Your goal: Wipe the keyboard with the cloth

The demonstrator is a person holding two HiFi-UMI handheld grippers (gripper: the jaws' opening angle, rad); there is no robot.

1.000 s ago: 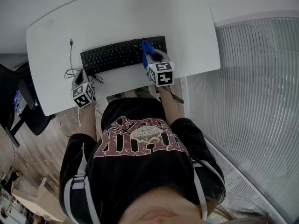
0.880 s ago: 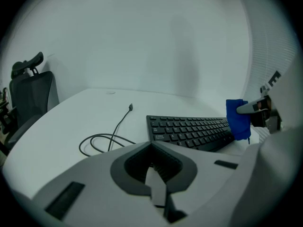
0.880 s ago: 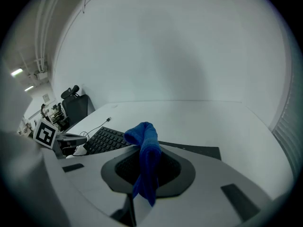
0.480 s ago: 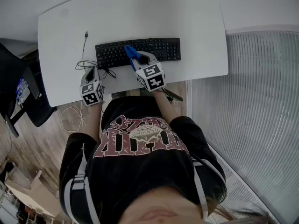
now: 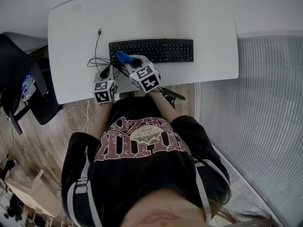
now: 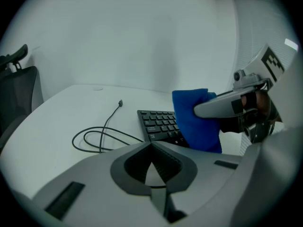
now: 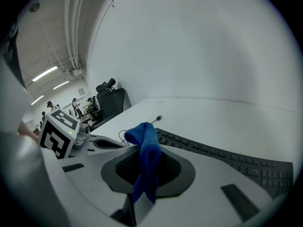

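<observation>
A black keyboard [image 5: 156, 50] lies across the middle of the white desk [image 5: 142, 13]. My right gripper [image 5: 127, 60] is shut on a blue cloth [image 5: 123, 56] and holds it over the keyboard's left end. In the right gripper view the cloth [image 7: 147, 157] hangs folded between the jaws, with the keyboard [image 7: 227, 157] stretching off to the right. My left gripper [image 5: 107, 73] sits close beside it, near the desk's front edge, with its jaws together and nothing in them. The left gripper view shows the cloth [image 6: 194, 122] over the keys [image 6: 158, 124].
The keyboard's cable [image 5: 97, 60] lies looped left of the keyboard, its plug [image 5: 100, 31] loose on the desk. A black office chair [image 5: 23, 89] stands off the desk's left end. A ribbed white surface [image 5: 255, 103] runs along the right.
My right gripper has carried the cloth leftward along the keyboard, from its right part to its left end. The left gripper has stayed by the front edge near the cable.
</observation>
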